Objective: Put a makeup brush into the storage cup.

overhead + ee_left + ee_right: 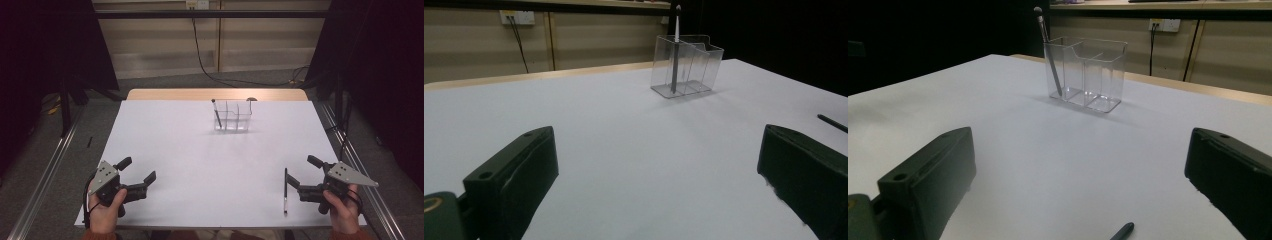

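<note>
Right tool (pixel 300 176) sits low at the near right corner of the bench (pixel 200 150), jaws spread wide with nothing between them, and the loose pen (pixel 285 190) lies flat just beside its nearer jaw, running toward the near edge. Over on the near left, the left tool (pixel 136 171) is spread just as wide and holds nothing, well apart from any object. Out toward the far side stands the clear organizer (pixel 233 117), and one pen (pixel 216 112) already leans in its left compartment, tip down. So the step in hand looks like the pickup of that loose pen: I'd bring the right tool over it so the jaws straddle the barrel crosswise near its middle, come down until they nearly meet the bench, then close gently so the pen doesn't roll away. What's hard to read: in the right gripper view the loose pen is cut off at the bottom edge, just its end (pixel 1122 232) poking in, and the organizer's clear walls make its dividers hard to count from above.
</note>
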`<state>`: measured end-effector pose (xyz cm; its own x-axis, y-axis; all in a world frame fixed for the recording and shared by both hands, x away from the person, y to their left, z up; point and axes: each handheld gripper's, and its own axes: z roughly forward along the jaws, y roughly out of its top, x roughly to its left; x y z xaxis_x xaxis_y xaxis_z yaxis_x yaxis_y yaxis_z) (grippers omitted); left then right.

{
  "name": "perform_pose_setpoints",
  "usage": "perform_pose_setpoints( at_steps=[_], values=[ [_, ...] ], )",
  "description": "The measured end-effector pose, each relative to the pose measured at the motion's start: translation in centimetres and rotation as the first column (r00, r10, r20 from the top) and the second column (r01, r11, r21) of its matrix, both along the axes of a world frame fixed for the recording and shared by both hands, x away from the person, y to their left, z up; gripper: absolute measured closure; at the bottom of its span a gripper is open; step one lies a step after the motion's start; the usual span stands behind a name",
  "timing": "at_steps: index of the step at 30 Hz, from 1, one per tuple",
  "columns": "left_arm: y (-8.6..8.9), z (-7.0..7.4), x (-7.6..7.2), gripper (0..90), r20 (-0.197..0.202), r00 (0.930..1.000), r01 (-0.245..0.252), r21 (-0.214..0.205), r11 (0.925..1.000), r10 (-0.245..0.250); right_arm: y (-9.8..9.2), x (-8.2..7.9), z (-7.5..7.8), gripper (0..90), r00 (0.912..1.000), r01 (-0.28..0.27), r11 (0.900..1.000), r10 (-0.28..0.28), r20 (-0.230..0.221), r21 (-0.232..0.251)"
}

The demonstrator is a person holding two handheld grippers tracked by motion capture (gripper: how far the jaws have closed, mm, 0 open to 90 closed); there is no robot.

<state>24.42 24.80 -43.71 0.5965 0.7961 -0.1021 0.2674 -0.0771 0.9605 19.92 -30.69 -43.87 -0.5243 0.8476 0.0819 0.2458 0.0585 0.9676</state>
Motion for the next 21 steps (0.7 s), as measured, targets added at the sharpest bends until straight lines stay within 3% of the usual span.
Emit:
perform_pose_setpoints(
  at_steps=[13, 16, 21],
  values=[
    [-0.1, 0.1, 0.1, 2.8, 0.01, 1.0, 0.003, 0.015, 0.9999, -0.003, 0.6, 0.3, 0.6, 0.3, 1.0, 0.003, 1.0, -0.003, -0.004, -0.003],
    [0.0, 0.1, 0.1, 2.8, 0.013, 0.9999, 0.001, 0.017, 0.9999, -0.002, 0.8, 0.6, 0.9, 0.9, 0.9994, -0.01, 0.9996, 0.009, -0.033, -0.025],
    [-0.1, 0.1, 0.2, 2.8, 0.016, 0.9999, 0.003, 0.026, 0.9996, -0.003, 1.5, 1.5, 1.0, 1.8, 0.9892, -0.052, 0.9957, 0.04, -0.141, -0.077]
  ],
)
